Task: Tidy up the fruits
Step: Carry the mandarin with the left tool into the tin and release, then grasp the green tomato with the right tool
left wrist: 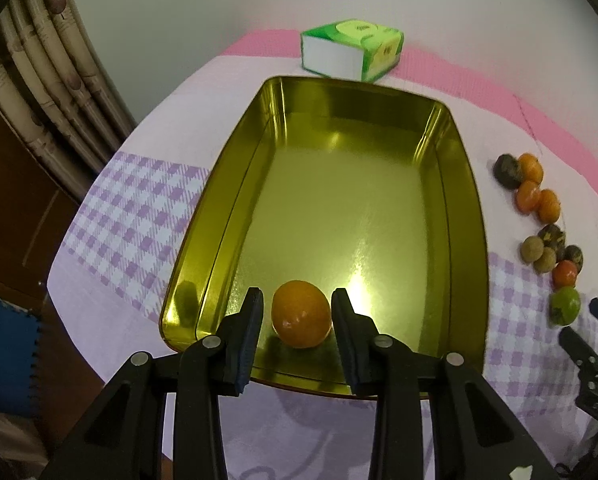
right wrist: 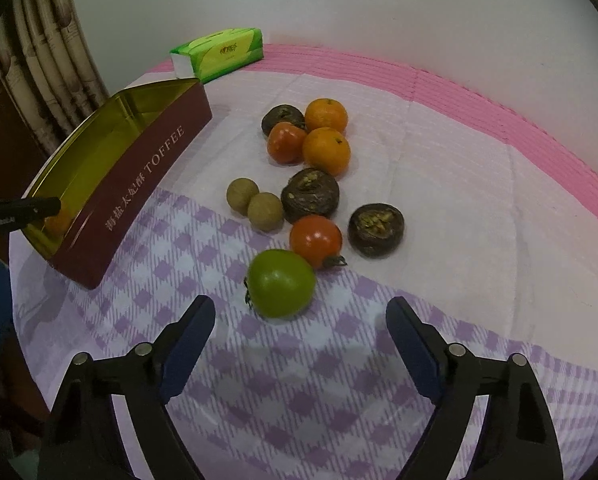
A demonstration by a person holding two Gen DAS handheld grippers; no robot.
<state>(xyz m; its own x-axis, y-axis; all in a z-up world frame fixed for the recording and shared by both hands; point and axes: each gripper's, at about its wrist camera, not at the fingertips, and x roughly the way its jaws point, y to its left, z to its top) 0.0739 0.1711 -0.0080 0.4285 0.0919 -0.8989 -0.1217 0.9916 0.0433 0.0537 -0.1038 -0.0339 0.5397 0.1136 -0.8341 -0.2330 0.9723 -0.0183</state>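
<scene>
Left wrist view: orange lies in the tin, jaws just clear

Left hand-held gripper stands narrow around the orange, small gaps at both pads, fruit resting at the near end of the gold tin. Right hand-held gripper is wide and empty, just near of the green tomato on the table; other fruits lie farther back.

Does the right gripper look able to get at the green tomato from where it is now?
Probably yes: the right gripper is open, the green tomato lies just ahead of it, and nothing sits between.
</scene>
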